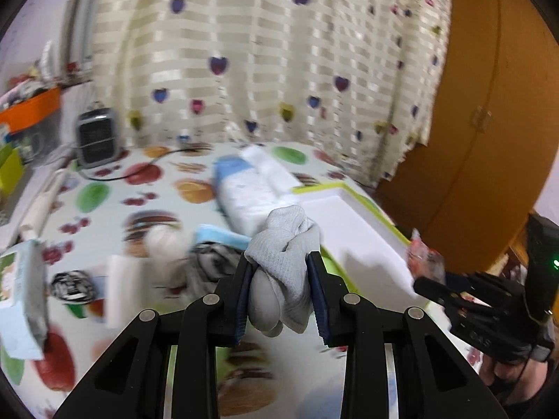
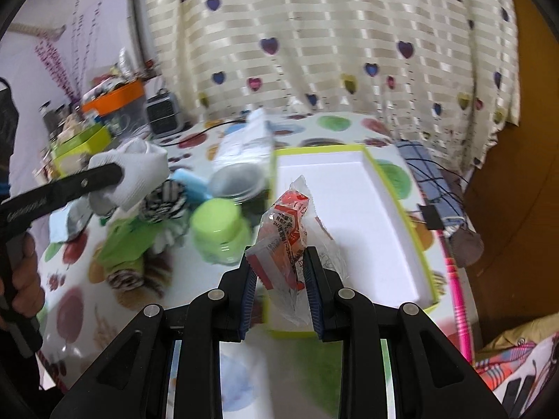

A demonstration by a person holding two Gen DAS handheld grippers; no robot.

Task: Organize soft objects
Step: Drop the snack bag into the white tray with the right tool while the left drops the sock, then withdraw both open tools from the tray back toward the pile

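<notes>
My left gripper (image 1: 281, 276) is shut on a rolled grey sock (image 1: 284, 248) and holds it above the table, just left of a white tray with a green rim (image 1: 363, 244). In the right wrist view the sock (image 2: 139, 171) shows at left. My right gripper (image 2: 279, 272) is shut on a clear plastic packet with red print (image 2: 290, 230), held over the near end of the tray (image 2: 349, 188). That packet also shows at the right of the left wrist view (image 1: 424, 256).
On the fruit-print tablecloth (image 1: 115, 202) lie a black-and-white sock roll (image 2: 164, 202), a green-lidded jar (image 2: 218, 230), a glass jar (image 2: 237, 181), tissue packs (image 1: 244, 192), a blue sponge (image 2: 192, 181) and a small heater (image 1: 96, 138). A folded umbrella (image 2: 429, 185) lies right of the tray.
</notes>
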